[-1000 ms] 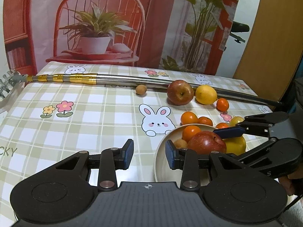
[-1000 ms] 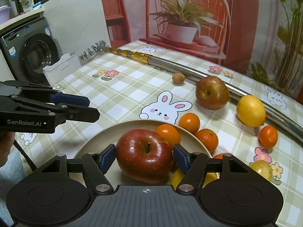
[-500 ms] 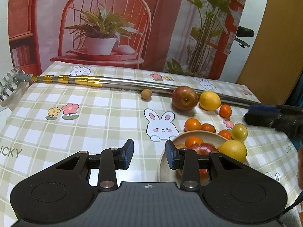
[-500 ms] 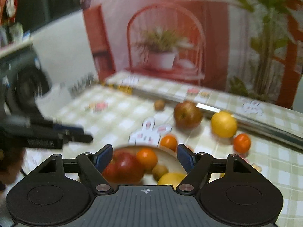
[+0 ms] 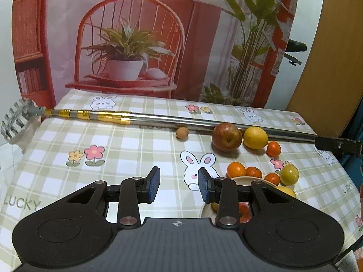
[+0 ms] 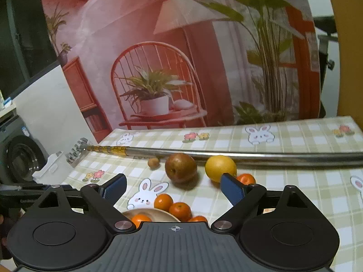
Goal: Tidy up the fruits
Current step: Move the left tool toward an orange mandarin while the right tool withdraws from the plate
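Released from the red apple [image 5: 244, 210] on the plate [image 6: 149, 212], right claw [image 6: 173, 185] is opening, empty; left claw [image 5: 178, 184] stays slightly parted, empty, at 9 o'clock.

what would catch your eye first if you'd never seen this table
Probably the long metal pole lying across the checked tablecloth, with a red apple and a lemon against it. Nearer, small oranges crowd the rim of a plate.

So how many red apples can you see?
2: one apple on the cloth beside the metal pole, one apple on the plate mostly hidden behind the left fingers. More may be hidden.
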`<state>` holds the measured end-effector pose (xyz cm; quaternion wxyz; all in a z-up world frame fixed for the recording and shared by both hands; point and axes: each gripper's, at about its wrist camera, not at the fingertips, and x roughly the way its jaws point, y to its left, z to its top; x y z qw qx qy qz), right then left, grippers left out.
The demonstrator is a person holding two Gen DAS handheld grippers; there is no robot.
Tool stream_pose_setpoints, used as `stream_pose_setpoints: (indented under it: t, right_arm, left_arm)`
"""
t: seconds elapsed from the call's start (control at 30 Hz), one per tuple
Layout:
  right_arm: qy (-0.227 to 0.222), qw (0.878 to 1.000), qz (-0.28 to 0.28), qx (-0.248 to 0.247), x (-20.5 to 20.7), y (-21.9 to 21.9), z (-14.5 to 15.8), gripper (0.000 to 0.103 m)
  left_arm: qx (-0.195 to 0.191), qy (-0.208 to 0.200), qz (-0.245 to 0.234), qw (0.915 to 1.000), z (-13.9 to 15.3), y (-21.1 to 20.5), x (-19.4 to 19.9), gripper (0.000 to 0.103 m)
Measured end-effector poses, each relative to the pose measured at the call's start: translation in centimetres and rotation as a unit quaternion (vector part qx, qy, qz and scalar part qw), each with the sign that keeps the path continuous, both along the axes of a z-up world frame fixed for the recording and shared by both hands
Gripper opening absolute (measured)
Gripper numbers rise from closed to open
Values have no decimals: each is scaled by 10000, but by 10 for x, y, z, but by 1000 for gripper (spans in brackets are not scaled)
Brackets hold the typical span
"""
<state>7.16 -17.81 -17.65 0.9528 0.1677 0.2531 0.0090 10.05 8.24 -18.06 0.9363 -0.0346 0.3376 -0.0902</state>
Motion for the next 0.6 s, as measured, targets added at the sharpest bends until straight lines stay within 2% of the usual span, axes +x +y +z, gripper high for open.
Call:
stream_pose_setpoints:
  t: [0.07, 0.2, 0.33, 0.4, 0.6]
  right_arm:
    - [26, 9999, -62, -85, -1, -1, -3, 87]
    - [73, 9990, -193, -399, -2, -3, -5, 80]
    - [-47, 9986, -278, -448, -3, -7, -4, 77]
    - [-76, 9982, -316, -496, -3, -9, -4, 72]
    - [15, 9983, -442, -368, 2, -23, -12, 72]
  left_arm:
    - [-9, 13, -43, 10000, 3, 0, 3, 39]
    - [-58, 100, -198, 9997, 5, -5, 12, 39]
    - [-101, 215, -318, 9992, 0, -17, 24, 39]
    - [-137, 302, -363, 9988, -4, -23, 32, 38]
    - [-143, 545, -633, 9964, -17, -47, 54, 38]
